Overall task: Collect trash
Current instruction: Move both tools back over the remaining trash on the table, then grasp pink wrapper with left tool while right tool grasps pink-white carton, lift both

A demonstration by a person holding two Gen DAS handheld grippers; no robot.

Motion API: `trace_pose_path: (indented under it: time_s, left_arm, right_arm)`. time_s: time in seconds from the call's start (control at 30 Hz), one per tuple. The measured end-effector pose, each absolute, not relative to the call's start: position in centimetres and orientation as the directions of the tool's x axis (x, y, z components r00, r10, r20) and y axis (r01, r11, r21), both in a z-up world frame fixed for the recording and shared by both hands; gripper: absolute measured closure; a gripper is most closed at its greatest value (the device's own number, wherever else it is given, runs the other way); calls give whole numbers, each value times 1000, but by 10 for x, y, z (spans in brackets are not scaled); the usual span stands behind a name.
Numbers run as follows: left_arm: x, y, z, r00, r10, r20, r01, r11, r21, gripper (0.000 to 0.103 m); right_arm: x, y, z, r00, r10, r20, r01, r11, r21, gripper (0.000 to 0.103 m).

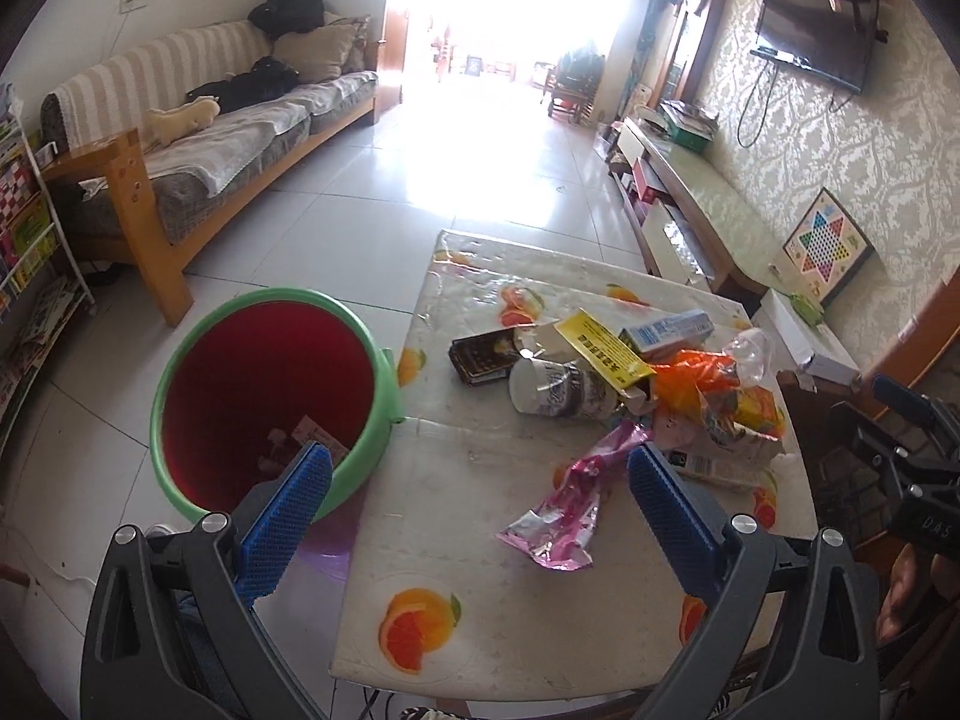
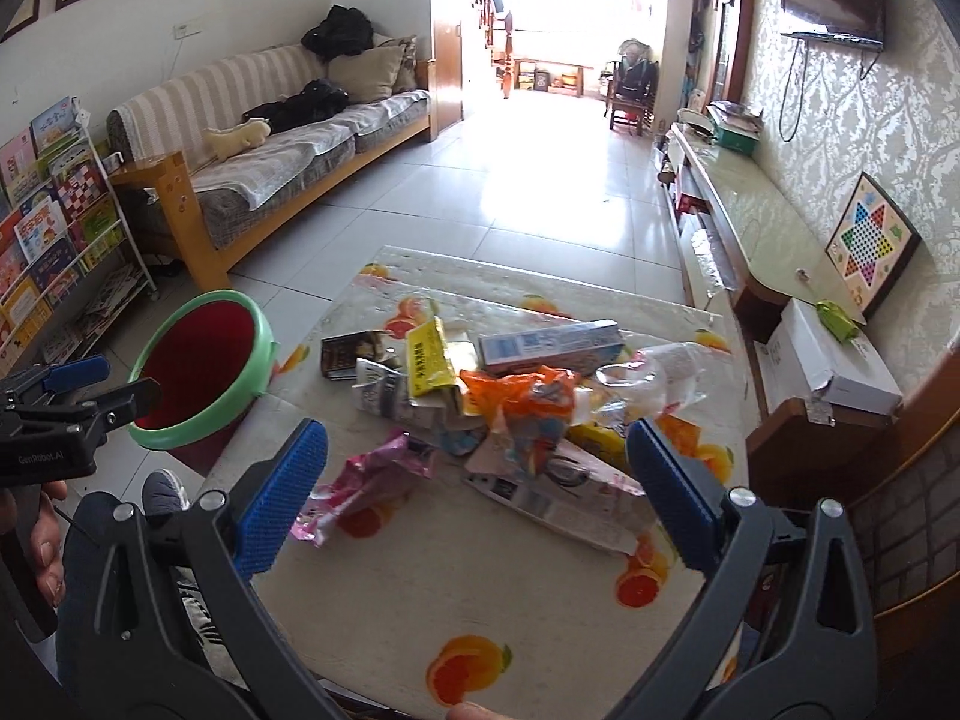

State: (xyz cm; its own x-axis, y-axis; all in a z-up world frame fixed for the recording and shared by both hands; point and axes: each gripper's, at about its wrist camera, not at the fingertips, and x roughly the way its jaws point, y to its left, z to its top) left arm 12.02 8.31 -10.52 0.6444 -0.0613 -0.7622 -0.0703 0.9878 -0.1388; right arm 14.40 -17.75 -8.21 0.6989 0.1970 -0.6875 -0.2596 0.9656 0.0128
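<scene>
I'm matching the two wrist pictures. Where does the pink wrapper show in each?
Left wrist: pink wrapper lies low centre, nearer the right finger.
Right wrist: pink wrapper lies low centre-left, beside the left finger.
Shared landmark: green-rimmed bin left of the table.

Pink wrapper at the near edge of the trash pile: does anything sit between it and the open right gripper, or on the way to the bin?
Nothing visible blocks it. The pink wrapper lies uncovered on the table, nearest the right gripper, whose jaws stand wide and empty. The green-rimmed bin stands open beside the table's edge, with bare tabletop in between.
</scene>
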Motion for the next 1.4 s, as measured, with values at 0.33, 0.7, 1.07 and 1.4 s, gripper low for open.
trace_pose_path:
  time_s: [0.33,0.7,1.07,1.4]
  left_arm:
    - [135,33,-129,573,-87,-815,39,996,-79,8]
    - [165,-5,-168,448,-114,-887,157,987,-47,8]
    - [207,-22,-232,311,-40,-950,222,974,32,8]
    - [221,-27,-253,293,-2,-956,215,975,63,14]
  right_arm:
    - [140,-240,-106,672,129,-729,-173,985,15,5]
    - [151,-258,-141,610,146,-779,-187,982,37,5]
    - [185,-255,-181,550,146,-822,-260,966,-2,5]
    - [224,-251,-216,499,167,-850,-328,945,-7,5]
